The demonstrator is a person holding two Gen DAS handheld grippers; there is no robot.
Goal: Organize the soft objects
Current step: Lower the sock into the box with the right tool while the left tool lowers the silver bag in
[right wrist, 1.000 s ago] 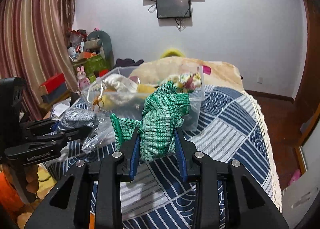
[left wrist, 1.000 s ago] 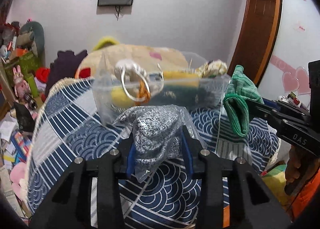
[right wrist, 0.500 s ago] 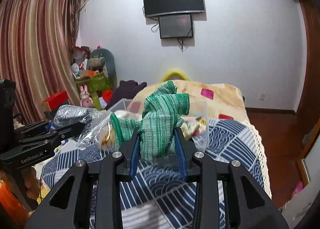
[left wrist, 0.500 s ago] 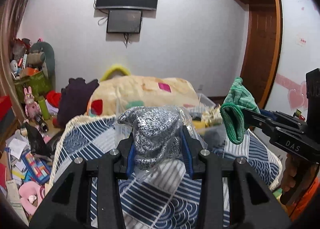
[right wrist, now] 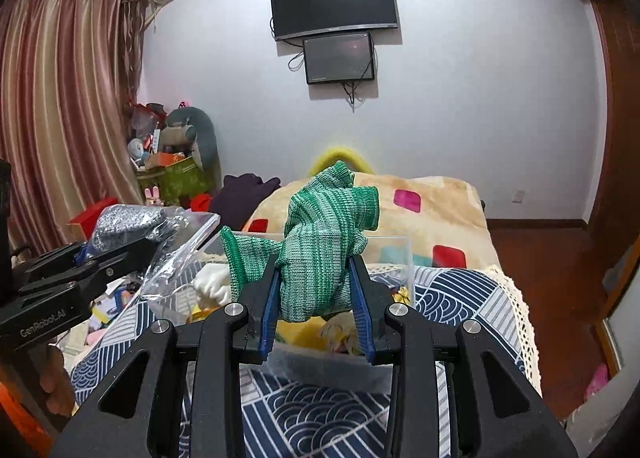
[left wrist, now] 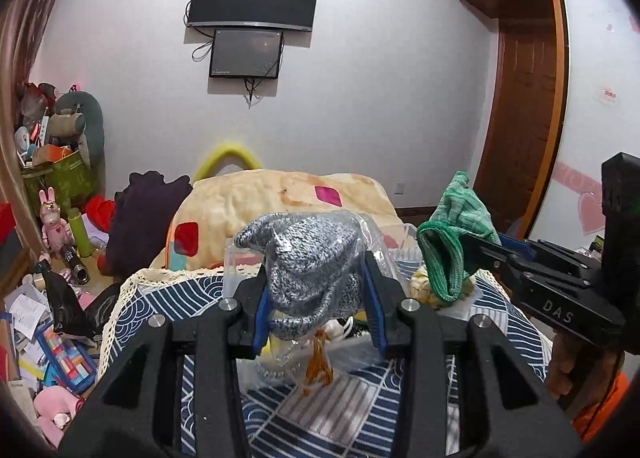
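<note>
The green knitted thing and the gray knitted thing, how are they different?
The green knit piece is bare; the gray knit piece sits inside a clear plastic bag. The green one has light and dark stripes; the gray one is speckled. The right gripper holds the green one, the left gripper the gray one. Both are soft, crumpled and held above the bed.

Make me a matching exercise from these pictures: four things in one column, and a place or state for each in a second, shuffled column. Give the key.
Things
1. green knit
2. grey knit in a plastic bag
3. clear box
4. television

Places or states
A. mounted on the wall
B. clamped in the left gripper
C. standing on the bed, holding soft things
D. clamped in the right gripper

Pairs: 1-D, 2-B, 3-C, 4-A
</note>
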